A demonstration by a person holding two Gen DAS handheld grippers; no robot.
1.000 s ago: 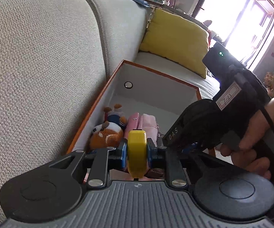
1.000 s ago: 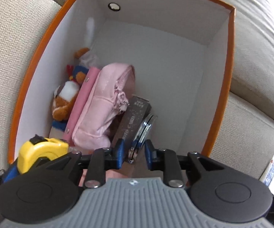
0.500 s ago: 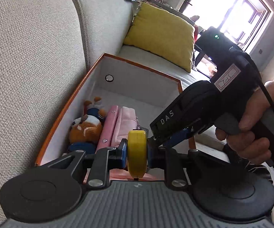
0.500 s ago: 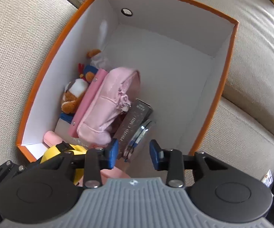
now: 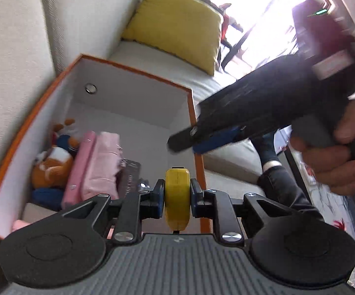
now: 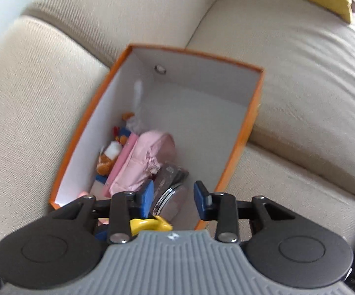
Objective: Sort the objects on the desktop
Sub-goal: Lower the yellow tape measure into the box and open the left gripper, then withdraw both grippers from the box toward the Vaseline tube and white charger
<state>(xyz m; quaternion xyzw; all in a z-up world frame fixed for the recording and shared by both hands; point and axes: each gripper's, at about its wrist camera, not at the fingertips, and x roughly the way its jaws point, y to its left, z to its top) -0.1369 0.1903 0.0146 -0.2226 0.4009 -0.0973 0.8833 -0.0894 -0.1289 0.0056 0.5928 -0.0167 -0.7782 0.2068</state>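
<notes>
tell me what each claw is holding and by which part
Left claw pinches the yellow tape measure across its flat sides. Right claw holds nothing.

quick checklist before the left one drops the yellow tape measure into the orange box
1. Left gripper jaws clamped on the yellow plastic tape measure: ok.
2. Right gripper empty, jaws apart, above the box: ok.
3. Bare floor free in the orange-rimmed white cardboard box: ok.
4. Round silver metal tin lying inside the box: ok.
5. Pink fabric pouch and plush toy packed to one side: ok.
6. Tape measure past the rim: cannot tell.
</notes>
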